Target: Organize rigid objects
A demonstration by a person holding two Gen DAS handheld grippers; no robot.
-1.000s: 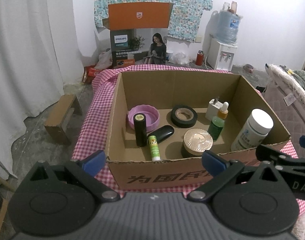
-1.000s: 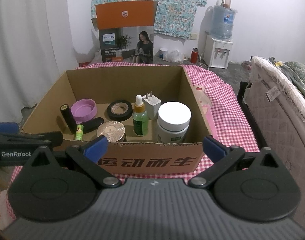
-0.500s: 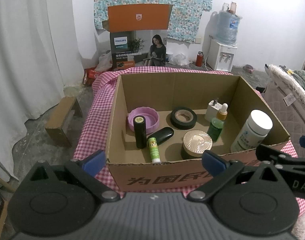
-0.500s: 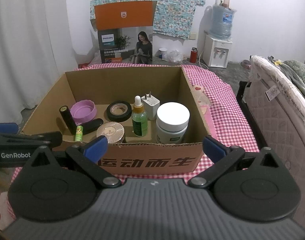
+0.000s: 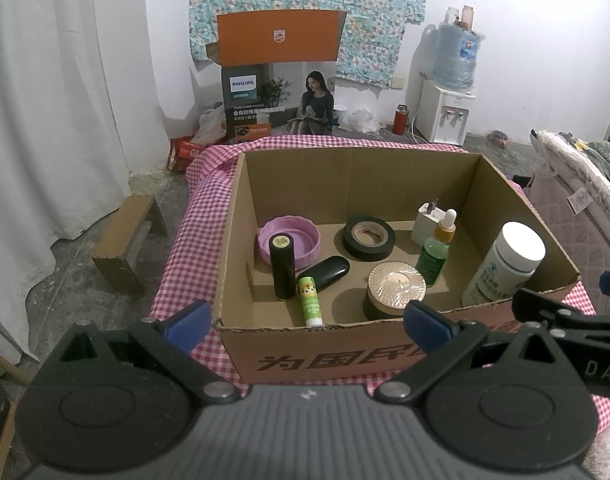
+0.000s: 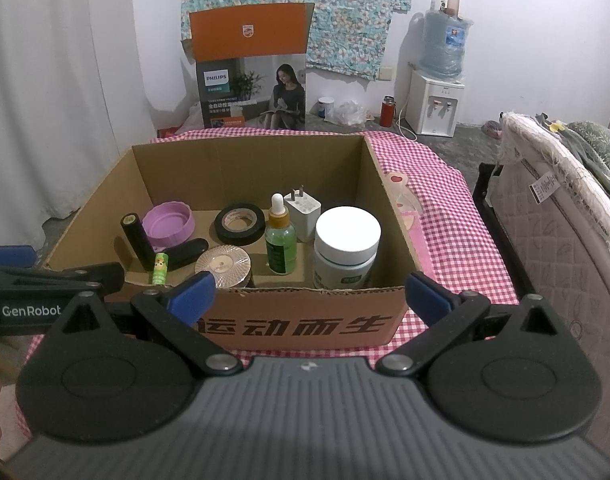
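Observation:
A cardboard box (image 5: 521,216) (image 6: 389,216) stands on the pink checked table. Inside it are a purple lid (image 5: 289,237), a black cylinder (image 5: 282,266), a green glue stick (image 5: 309,301), a black case (image 5: 327,273), a black tape roll (image 5: 368,237), a round gold-lidded tin (image 5: 396,290), a green dropper bottle (image 6: 280,240), a white plug adapter (image 6: 303,213) and a white-capped jar (image 6: 346,246). My left gripper (image 5: 307,322) and right gripper (image 6: 309,290) are both open and empty, held in front of the box's near wall.
An orange and grey Philips carton (image 5: 279,80) stands behind the table. A wooden stool (image 5: 127,240) sits on the floor at left, a water dispenser (image 5: 447,110) at the back right, and a bed (image 6: 561,216) at right. White curtains hang at left.
Both grippers have drawn back slightly from the box; nothing inside the box has moved.

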